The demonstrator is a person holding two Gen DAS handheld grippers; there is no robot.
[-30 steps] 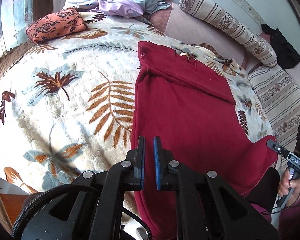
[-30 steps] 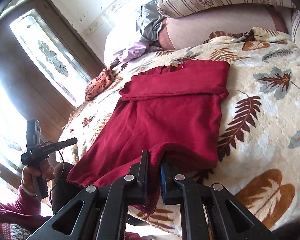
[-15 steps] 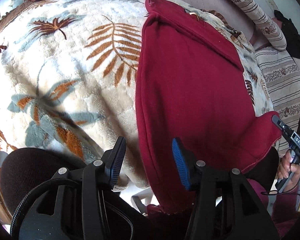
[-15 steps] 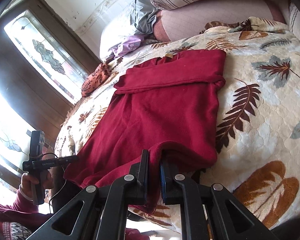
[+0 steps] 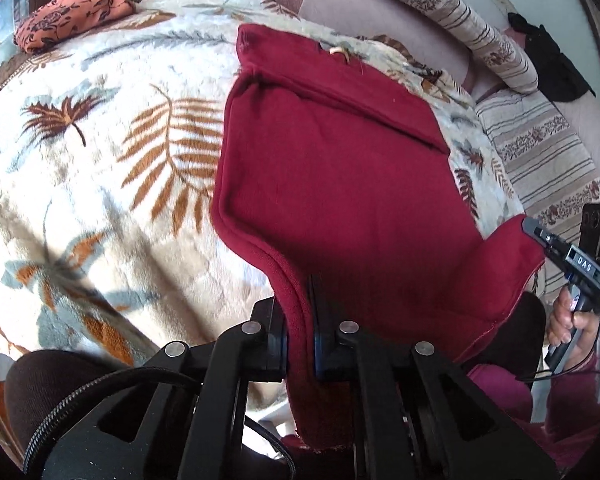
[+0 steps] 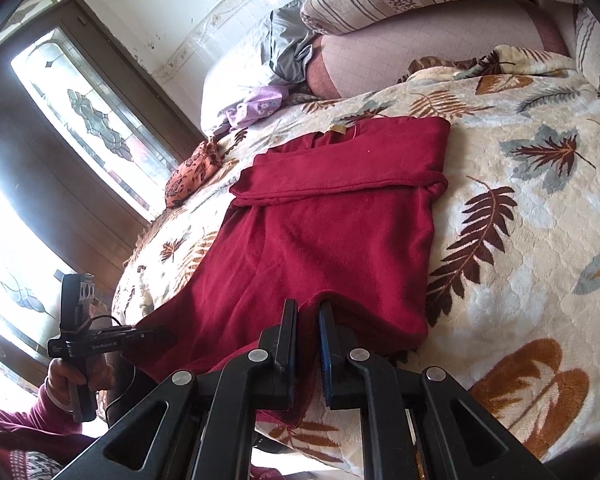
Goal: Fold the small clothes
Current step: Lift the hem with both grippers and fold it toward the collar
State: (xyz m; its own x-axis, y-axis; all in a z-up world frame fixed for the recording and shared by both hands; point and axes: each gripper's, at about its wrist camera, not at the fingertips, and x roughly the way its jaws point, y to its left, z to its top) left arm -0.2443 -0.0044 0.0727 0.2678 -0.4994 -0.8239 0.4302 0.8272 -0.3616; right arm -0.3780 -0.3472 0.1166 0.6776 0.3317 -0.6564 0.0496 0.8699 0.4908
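Note:
A dark red garment [image 5: 340,168] lies spread on a leaf-patterned blanket [image 5: 100,160], its far end folded over in a band. My left gripper [image 5: 300,320] is shut on the garment's near left hem, which hangs down between the fingers. My right gripper [image 6: 308,332] is shut on the near right hem of the same garment [image 6: 332,232]. Each gripper shows in the other's view, held in a hand: the right one [image 5: 556,248] at the red cloth's corner, the left one [image 6: 148,334] at the cloth's left edge.
An orange floral folded cloth [image 5: 72,8] lies at the blanket's far left. Striped bolster pillows [image 5: 472,28], a grey cloth [image 6: 288,48] and a lilac cloth [image 6: 256,104] lie at the head of the bed. A dark window frame [image 6: 60,160] stands left.
My left gripper was shut and empty, opened wide over the near hem, and is now closed on it. My right gripper has kept its hold on the hem.

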